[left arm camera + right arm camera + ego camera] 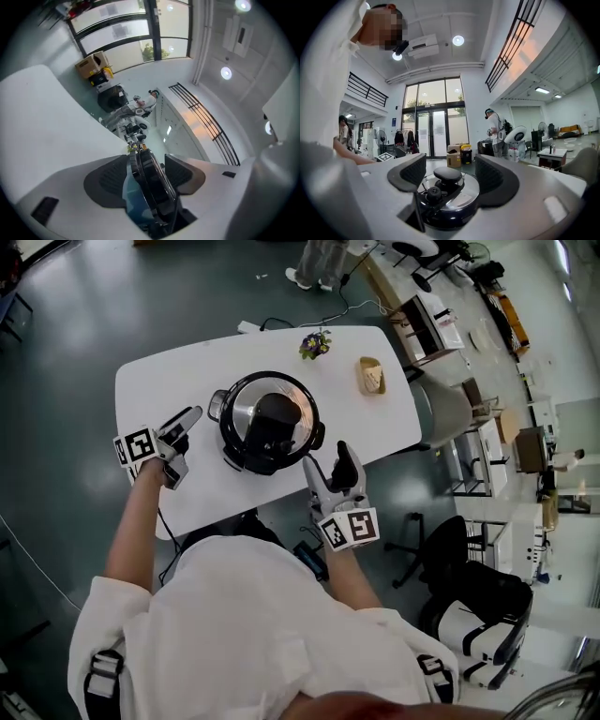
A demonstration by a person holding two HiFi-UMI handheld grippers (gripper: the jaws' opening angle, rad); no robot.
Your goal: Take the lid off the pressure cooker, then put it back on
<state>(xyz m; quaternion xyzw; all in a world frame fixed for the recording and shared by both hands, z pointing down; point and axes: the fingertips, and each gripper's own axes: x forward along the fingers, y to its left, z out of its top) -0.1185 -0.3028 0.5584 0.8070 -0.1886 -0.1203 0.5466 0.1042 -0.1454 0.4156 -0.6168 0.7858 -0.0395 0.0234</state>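
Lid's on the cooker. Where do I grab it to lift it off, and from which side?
Take the black knob at the centre of the lid: it stands proud of the steel dome and looks narrow enough for the fingers. Come in level from the near right side, where the right gripper faces it, open.

In the head view, the near edge of the white rounded table is covered by the person's white-clad shoulders. A small tan object on it is too small to be identified. The lower body of the black pressure cooker with steel lid is hidden behind the right gripper. Past the left gripper, only a dark edge-on slice of it is seen.
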